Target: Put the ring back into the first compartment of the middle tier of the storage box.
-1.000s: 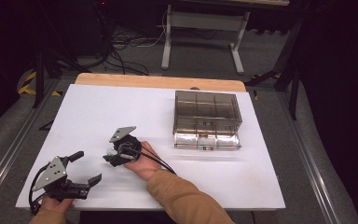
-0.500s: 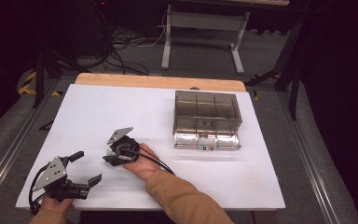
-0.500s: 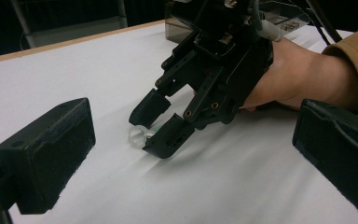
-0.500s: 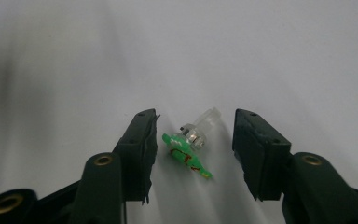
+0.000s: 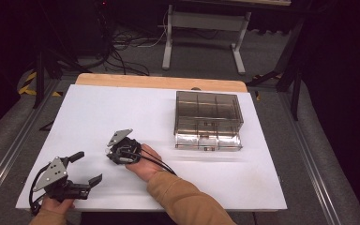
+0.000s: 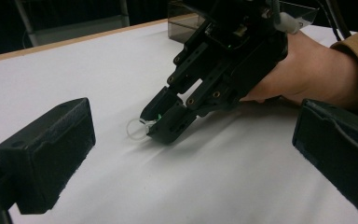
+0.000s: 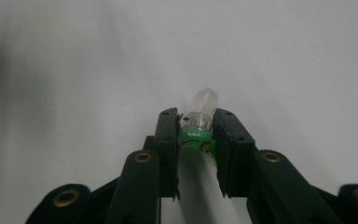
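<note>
**Right jaws closed on a small clear-and-green piece at the table's near left**

Far left, near the table's front edge: left gripper [image 5: 82, 168], held in a hand [image 5: 51, 206], jaws spread wide with nothing between them, resting just above the white table top [image 5: 122, 108]. Seen in its own view as two black pads well apart, pointing toward the other gripper.

Next, toward the middle: right gripper [image 5: 113, 153], tilted down so its tips meet the table sheet, gripped from behind by the right hand [image 5: 143, 164] in a tan sleeve [image 5: 187, 201]. Jaws just been closing, now narrow and pressed on a small clear plastic piece with a green part [image 7: 199, 122] (too small to name with certainty). In the right gripper view, pinched between the two pads, clear rounded end poking out past the tips, green part seated between them. In the left gripper view, same piece [image 6: 137, 128] lying on the sheet at the tips, a pale ring showing beside the jaws.

Farther right, well apart from both grippers: clear smoky compartment box [image 5: 208, 119], standing toward the table's right half, its dividers visible through the lid.
</note>
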Available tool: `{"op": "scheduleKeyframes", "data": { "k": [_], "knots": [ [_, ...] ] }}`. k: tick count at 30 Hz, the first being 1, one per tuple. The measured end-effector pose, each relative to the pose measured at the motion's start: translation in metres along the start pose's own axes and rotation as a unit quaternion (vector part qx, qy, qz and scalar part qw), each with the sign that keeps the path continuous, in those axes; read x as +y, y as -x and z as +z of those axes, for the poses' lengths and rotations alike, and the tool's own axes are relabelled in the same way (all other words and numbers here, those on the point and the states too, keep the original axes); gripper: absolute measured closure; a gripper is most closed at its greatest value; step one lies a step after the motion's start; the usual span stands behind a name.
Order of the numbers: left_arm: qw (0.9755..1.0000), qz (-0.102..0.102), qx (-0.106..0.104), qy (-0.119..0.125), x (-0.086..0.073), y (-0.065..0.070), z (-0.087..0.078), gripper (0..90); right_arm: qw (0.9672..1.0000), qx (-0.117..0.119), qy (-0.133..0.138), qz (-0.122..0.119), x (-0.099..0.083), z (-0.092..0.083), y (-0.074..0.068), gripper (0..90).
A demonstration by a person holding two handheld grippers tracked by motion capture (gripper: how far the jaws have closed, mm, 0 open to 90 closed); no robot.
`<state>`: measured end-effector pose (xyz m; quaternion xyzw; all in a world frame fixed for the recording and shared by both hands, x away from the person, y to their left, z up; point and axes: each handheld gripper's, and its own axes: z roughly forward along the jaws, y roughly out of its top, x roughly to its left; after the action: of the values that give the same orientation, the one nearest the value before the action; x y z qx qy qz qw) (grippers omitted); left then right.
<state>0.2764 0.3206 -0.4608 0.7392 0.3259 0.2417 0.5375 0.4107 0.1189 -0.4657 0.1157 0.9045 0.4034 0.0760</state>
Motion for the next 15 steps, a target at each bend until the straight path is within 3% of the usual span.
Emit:
{"op": "scheduleKeyframes", "data": {
  "k": [15],
  "knots": [
    [1.0, -0.007, -0.001, -0.003, 0.0, -0.001, 0.001, 0.1, 0.9999, -0.004, 0.015, 0.003, 0.003, -0.027, 0.006, 71.7]
  ]
}}
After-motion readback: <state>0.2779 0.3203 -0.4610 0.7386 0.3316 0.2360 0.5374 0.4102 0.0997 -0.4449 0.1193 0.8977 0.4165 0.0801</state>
